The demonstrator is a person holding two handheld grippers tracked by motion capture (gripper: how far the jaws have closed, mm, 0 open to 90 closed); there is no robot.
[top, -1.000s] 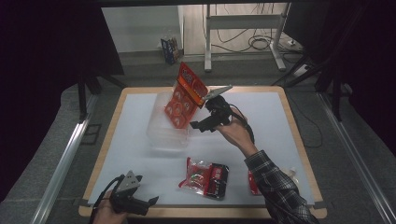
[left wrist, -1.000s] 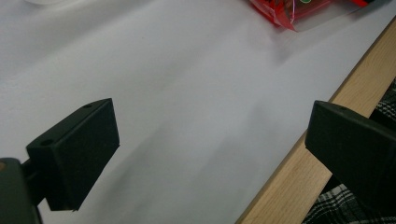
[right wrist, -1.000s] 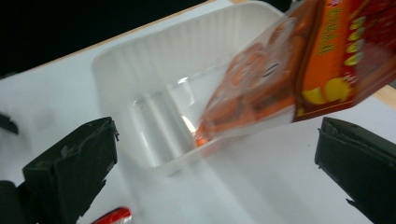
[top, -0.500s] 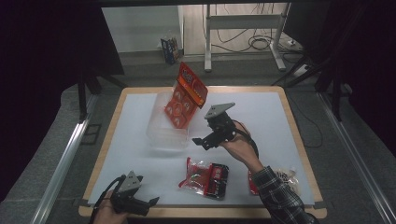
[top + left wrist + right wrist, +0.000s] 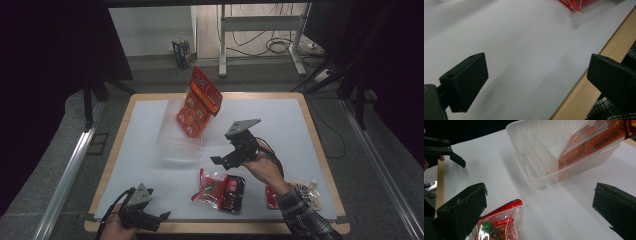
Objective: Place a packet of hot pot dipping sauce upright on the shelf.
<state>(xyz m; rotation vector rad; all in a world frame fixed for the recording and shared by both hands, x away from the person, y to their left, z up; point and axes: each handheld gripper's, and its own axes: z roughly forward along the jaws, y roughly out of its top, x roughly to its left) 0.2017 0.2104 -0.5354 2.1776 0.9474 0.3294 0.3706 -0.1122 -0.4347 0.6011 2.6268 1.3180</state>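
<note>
Since the earlier frames the right gripper (image 5: 223, 161) has moved away from the orange snack bag (image 5: 198, 104) and back toward the person's side of the table; it was just beside the bag one second ago, and it is now above the white table top (image 5: 145, 150), between the clear plastic container (image 5: 178, 145) and the red snack packet (image 5: 220, 187). Its jaws are wide apart and hold nothing. The right gripper view looks between them: the red snack packet (image 5: 499, 225) lies at the bottom left, near one jaw, and the clear plastic container (image 5: 537, 173) is ahead.

The orange snack bag has not moved. It stands tilted in the container, its lower end inside and its upper end leaning over the far rim, in the compartment that appears on the right side of the divider in the right gripper view (image 5: 589, 142).

The left gripper (image 5: 148, 220) has stayed at the near left corner of the table, at the wooden edge (image 5: 215, 229). Its jaws are also spread and empty; between them the left gripper view shows the bare white surface (image 5: 524, 55) and the wooden edge (image 5: 584, 87).

Another packet (image 5: 300, 192) lies near the right forearm, partly hidden by the plaid sleeve (image 5: 302, 217); I cannot tell what it contains
</note>
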